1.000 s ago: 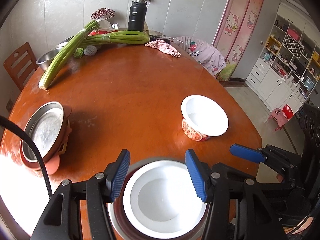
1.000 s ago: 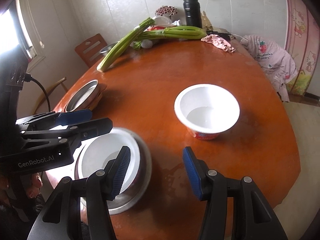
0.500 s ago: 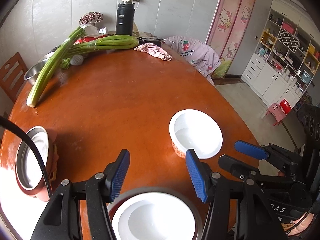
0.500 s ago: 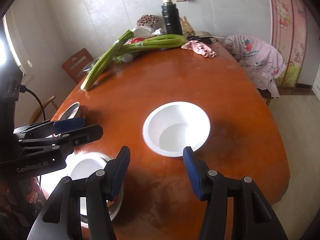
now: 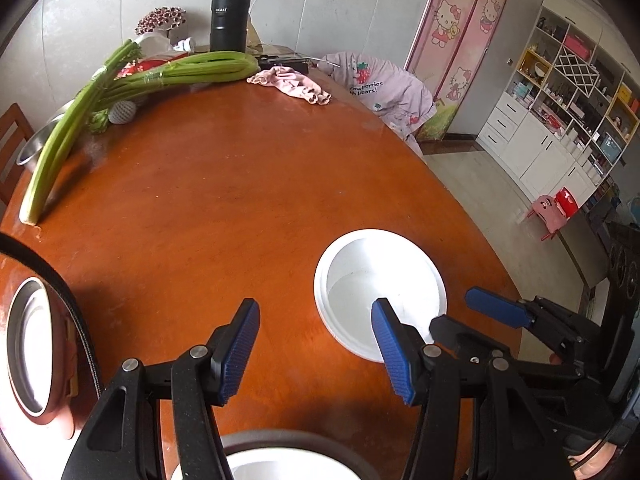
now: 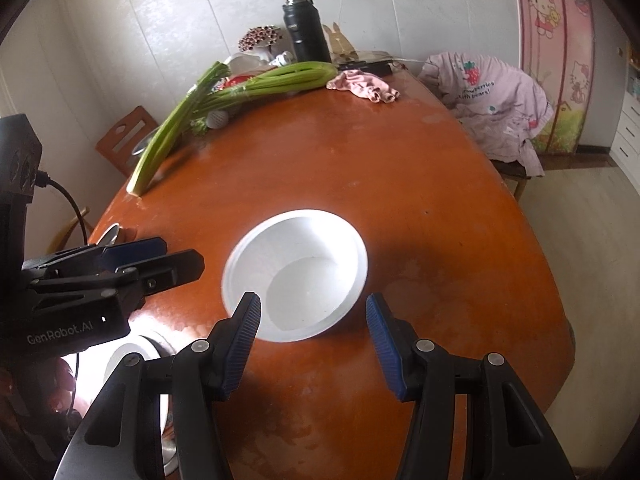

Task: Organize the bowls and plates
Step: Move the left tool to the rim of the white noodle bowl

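Note:
A white bowl (image 6: 296, 272) stands alone on the orange table (image 6: 380, 168); it also shows in the left wrist view (image 5: 376, 280). My right gripper (image 6: 314, 338) is open and empty, hovering just in front of this bowl. My left gripper (image 5: 316, 344) is open and empty over bare table, left of the bowl. A white bowl nested in a steel plate (image 5: 280, 460) lies below the left gripper at the near edge. A steel plate on a reddish dish (image 5: 32, 352) sits at the left edge.
Long celery stalks (image 5: 120, 92), a black thermos (image 5: 230, 18), a pink cloth (image 5: 290, 84) and a small steel bowl (image 5: 28, 154) lie at the table's far side. A chair with pink clothing (image 6: 496, 100) stands to the right. A wooden chair (image 6: 124, 144) stands left.
Both grippers have moved forward and right. The nested bowl and plate slid down toward the left view's bottom edge. The lone white bowl now sits right before the right gripper.

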### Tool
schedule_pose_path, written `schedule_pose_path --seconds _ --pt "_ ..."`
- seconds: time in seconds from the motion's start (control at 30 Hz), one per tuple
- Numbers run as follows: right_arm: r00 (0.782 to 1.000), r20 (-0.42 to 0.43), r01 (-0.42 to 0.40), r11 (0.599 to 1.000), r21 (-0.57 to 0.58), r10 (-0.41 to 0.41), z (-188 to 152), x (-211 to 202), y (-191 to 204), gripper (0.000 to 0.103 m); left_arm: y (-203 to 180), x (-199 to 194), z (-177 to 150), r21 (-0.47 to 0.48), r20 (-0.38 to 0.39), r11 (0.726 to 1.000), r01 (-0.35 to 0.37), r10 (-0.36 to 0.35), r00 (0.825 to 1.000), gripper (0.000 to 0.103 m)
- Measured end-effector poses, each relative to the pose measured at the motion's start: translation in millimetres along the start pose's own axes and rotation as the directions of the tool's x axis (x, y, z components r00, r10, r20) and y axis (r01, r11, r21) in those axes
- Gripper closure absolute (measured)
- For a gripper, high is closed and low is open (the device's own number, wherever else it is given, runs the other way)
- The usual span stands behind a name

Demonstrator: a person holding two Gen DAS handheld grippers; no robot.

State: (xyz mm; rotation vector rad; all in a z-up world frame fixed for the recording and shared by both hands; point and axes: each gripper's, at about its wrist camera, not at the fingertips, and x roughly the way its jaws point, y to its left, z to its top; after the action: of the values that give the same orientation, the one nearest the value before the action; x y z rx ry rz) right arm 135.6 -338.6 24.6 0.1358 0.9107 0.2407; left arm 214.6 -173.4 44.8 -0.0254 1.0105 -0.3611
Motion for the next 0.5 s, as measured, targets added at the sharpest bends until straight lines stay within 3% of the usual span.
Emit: schedule_pose_path --seconds 0.5 --pt "0.997 -0.070 -0.042 0.999 -0.018 0.041 7 42 -3 0.046 3 35 11 -0.018 -0.062 1.000 0.009 -0.010 0.998 0.045"
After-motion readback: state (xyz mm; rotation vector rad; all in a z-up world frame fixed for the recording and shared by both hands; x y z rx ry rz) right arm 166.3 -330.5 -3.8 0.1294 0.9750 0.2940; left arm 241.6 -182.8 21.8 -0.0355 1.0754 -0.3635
